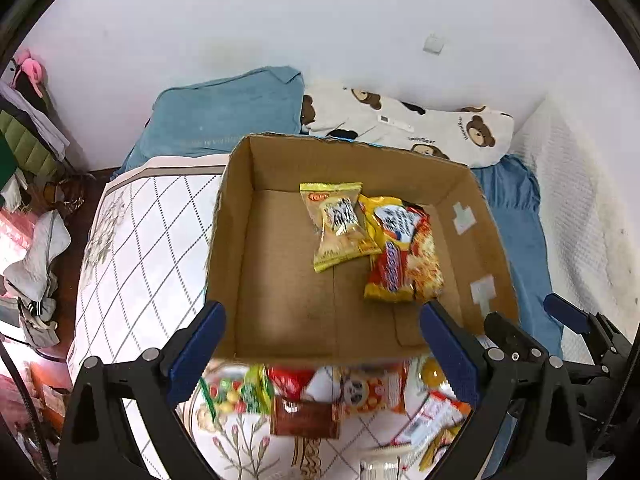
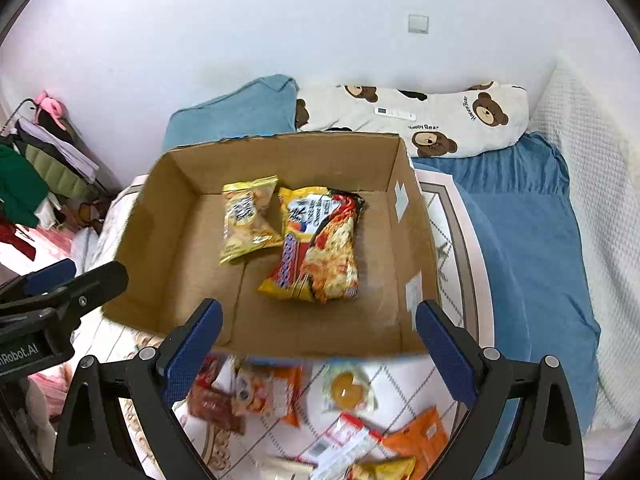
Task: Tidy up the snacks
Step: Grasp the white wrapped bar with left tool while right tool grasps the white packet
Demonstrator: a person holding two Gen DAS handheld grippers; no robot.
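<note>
While over box (image 1: 352, 320) (both grippers agape)

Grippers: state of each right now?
Left gripper: open, holding nothing.
Right gripper: open, holding nothing.

On the white bear-print pillow (image 2: 420, 120) the words "Happy Bear" are printed under one bear and once more beside another. The left gripper's body (image 2: 24, 354) carries white letters "nRobot.AI", cut at the edge. The print on the snack packets is not readable.
</note>
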